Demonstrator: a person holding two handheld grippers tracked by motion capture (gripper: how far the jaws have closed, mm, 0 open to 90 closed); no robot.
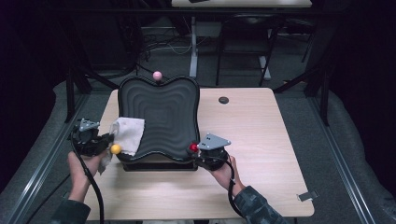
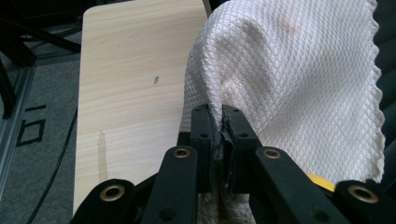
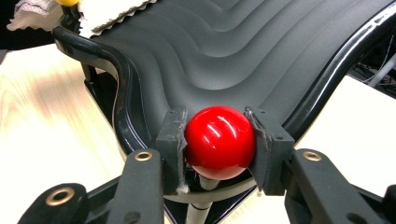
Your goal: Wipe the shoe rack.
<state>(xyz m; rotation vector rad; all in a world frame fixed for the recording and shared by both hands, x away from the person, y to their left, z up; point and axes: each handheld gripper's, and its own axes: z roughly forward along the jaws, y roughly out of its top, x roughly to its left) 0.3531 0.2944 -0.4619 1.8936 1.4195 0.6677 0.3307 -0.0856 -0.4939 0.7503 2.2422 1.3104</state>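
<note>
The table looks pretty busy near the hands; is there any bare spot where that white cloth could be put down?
Yes. The wooden table is bare right of the black wavy tray, apart from a small dark disc near the far edge. A bare strip also runs along the near edge, between the forearms. It is crowded at the tray's near corners, around the left gripper, white cloth and right gripper.

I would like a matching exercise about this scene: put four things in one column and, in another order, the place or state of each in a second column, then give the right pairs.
Things:
1. red ball
2. white cloth
3. pink ball
4. yellow ball

Places or states:
A. at the far edge of the black wavy tray
B. clamped between the jaws of the right gripper
C. at the tray's near left corner, beside the cloth
D. pinched by the left gripper, draped over the tray's left side

Pairs: 1-B, 2-D, 3-A, 4-C
</note>
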